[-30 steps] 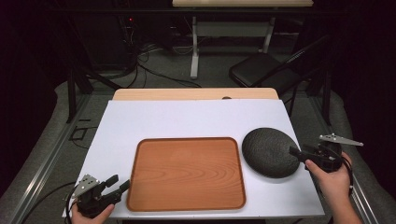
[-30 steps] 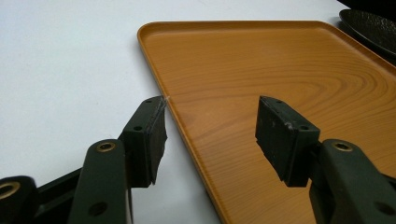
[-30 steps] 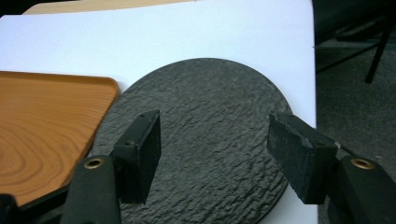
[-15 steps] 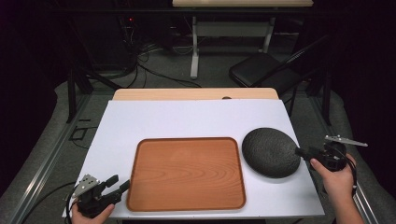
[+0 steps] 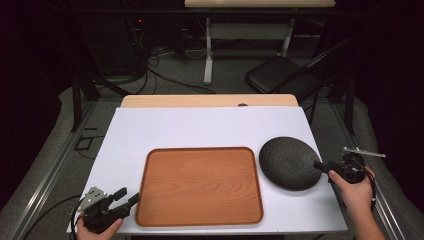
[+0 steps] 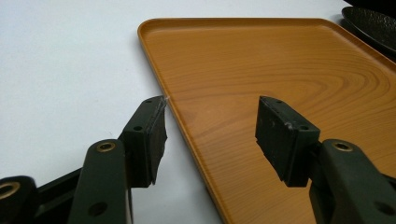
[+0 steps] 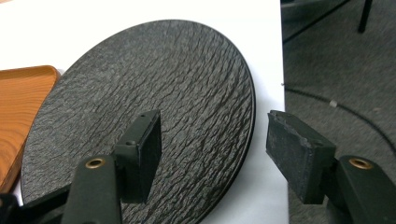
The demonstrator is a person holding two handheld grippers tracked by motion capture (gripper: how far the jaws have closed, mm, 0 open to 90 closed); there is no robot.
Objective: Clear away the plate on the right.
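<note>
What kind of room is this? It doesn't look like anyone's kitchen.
Probably a lab or recording workspace, not a home. A white table holds just a wooden tray and a black plate, cables trail over the grey carpet behind, and a folding chair stands in a dark, bare surround.

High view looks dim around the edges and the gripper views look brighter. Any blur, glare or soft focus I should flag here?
High view: white table evenly lit, surroundings nearly black, overall soft. Left gripper view: wooden tray grain crisp, no glare, left gripper jaws a bit soft up close. Right gripper view: black plate texture sharp, floor beyond slightly blurred.
</note>
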